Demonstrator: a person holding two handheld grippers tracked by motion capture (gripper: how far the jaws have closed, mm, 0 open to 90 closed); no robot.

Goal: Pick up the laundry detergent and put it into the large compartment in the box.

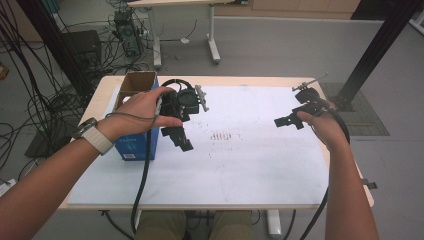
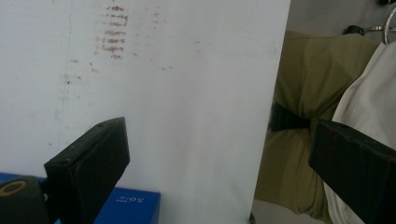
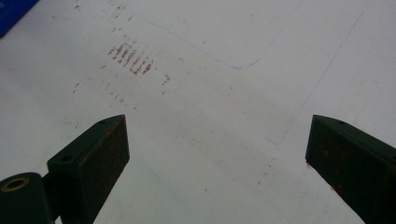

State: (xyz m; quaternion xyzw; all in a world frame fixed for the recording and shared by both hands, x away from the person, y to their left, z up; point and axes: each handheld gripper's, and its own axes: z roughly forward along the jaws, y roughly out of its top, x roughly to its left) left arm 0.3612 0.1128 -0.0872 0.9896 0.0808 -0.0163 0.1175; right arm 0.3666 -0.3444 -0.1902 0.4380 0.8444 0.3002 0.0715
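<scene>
In the high view, an open blue box (image 1: 136, 120) stands at the counter's (image 1: 250, 170) left edge, just beside the left gripper (image 1: 181, 140); the right gripper (image 1: 286, 121) hovers well apart. Cables litter the grey floor (image 1: 280, 45). The left gripper view shows released jaws above the box corner (image 2: 128, 205). In the right gripper view, the jaws gape over rust-coloured smudges (image 3: 131, 57).

The right gripper (image 3: 217, 154), jaws spread wide, hangs over the white sheet (image 3: 224, 107) (reddish smudges (image 3: 130, 57) on it).
</scene>
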